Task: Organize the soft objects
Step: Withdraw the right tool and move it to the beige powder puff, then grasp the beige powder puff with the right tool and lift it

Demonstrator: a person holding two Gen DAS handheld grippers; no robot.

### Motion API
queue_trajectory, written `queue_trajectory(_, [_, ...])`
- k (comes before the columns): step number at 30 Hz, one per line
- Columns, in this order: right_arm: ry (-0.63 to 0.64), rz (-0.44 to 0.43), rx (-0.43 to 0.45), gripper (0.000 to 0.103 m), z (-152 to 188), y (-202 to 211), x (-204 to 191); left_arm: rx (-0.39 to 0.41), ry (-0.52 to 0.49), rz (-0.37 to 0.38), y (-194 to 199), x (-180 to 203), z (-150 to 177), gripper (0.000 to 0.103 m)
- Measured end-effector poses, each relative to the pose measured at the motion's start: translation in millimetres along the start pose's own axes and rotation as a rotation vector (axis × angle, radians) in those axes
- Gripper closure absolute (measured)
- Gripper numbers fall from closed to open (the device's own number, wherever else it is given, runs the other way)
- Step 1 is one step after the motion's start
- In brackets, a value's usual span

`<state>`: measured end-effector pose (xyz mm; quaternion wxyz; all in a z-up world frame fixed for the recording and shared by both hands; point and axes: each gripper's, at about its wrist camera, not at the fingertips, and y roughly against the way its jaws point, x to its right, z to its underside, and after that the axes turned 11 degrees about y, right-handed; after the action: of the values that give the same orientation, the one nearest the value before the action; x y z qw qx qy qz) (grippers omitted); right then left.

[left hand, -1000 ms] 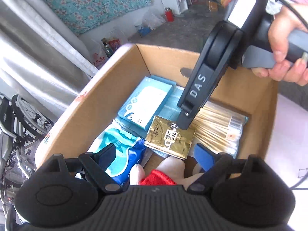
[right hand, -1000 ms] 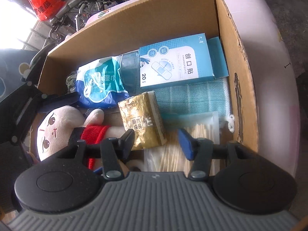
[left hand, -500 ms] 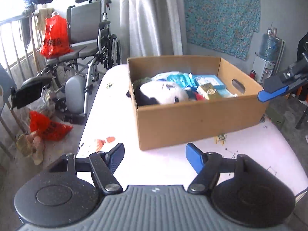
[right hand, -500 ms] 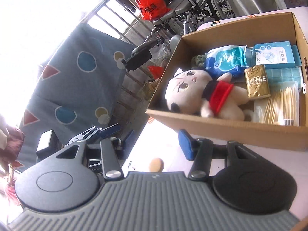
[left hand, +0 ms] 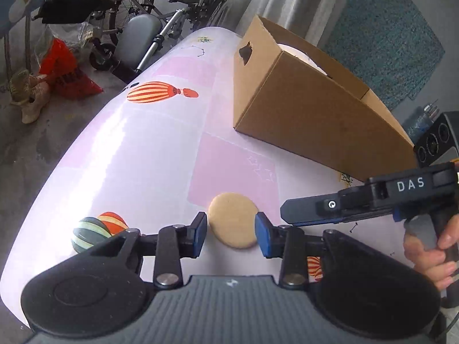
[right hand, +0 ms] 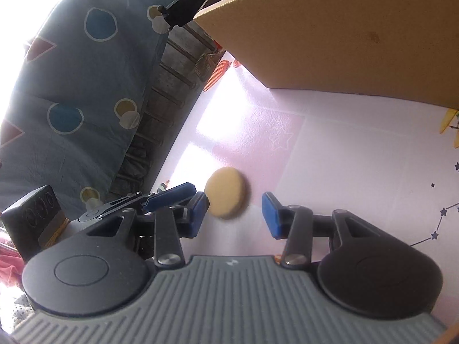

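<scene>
Here the left gripper (left hand: 231, 234) is seen spread only a little wider than the round tan sponge pad (left hand: 233, 219), its jaws having just been closing, with the pad framed between the blue fingertips (left hand: 199, 234) but apparently not yet pressed — a sliver of table shows on each side. The pad lies flat on the pink patterned tablecloth (left hand: 137, 154), well short of the cardboard box (left hand: 309, 109) into which it is presumably to be placed. The right gripper (right hand: 235, 213) is held spread and empty, its jaws having just been closing somewhat too, with the same pad (right hand: 226, 192) just ahead of its left fingertip; in the left wrist view it (left hand: 312, 209) is seen reaching in from the right, gripped by a hand (left hand: 430, 246). A clash could be caused by this crowding, since both tools are aimed at one small disc. Because the pad is thin and lies flat, the fingertips could be closed above it, or it could be nudged sideways across the slick cloth — toward the table edge on the left. Too hard a squeeze might fold the soft disc and let it be squirted out.
</scene>
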<state>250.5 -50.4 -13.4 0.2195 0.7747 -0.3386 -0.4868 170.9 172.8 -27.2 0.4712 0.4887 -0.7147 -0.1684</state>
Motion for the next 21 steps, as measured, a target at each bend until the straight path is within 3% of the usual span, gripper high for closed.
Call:
queue_trajectory(2, [-0.055,-0.039,-0.029,0.061,-1,-12,8,0.014,0.042,0.039,0,-8,-1,0.068])
queue_trajectory(5, [-0.119,-0.125,-0.004,0.060,1,-22,22,0.012,0.199,0.150,-1,-32,-3,0.069])
queue_trajectory(7, [-0.168,-0.186,0.014,0.060,2,-29,30,0.002,0.274,0.201,-2,-47,-3,0.077])
queue_trajectory(9, [-0.243,-0.232,0.024,0.063,4,-35,39,0.007,0.249,0.180,-1,-49,1,0.096])
queue_trajectory(14, [-0.239,-0.205,0.014,0.096,10,-38,41,-0.012,0.332,0.254,-2,-62,9,0.095])
queue_trajectory(16, [-0.256,-0.198,0.005,0.103,13,-39,42,-0.006,0.346,0.268,-2,-64,12,0.095])
queue_trajectory(18, [-0.269,-0.210,0.013,0.103,14,-39,47,0.007,0.316,0.250,-1,-59,13,0.095])
queue_trajectory(21, [-0.289,-0.221,0.019,0.103,15,-41,50,0.019,0.204,0.160,5,-39,10,0.091])
